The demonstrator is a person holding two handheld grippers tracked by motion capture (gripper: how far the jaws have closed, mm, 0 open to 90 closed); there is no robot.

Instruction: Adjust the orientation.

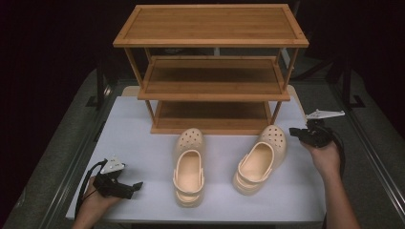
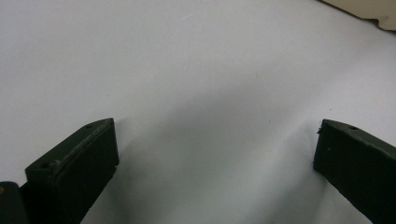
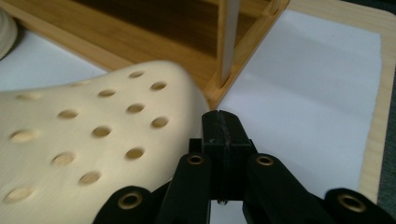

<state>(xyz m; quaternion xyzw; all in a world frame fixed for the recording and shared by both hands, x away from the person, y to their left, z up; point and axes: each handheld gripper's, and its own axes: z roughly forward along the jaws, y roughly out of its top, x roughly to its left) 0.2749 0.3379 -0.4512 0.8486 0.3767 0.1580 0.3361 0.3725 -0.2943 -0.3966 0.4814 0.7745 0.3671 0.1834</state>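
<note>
Cream perforated clog [image 1: 261, 160] lies beside the closed right hand-held gripper [image 1: 292, 132]; left hand-held gripper [image 1: 138, 185] gapes wide.

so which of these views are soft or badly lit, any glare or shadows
High view: table bright, surroundings nearly black, no glare, shoes fairly sharp. Left gripper view: jaws soft, wide apart, casting grey shadows on the white surface. Right gripper view: the shoe is blurred, the shelf behind a bit sharper.

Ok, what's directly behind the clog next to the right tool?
The wooden shoe rack, its bottom shelf bare where visible. The right clog points its toe at the rack's front rail. The shelf's back is too dark to judge.
</note>
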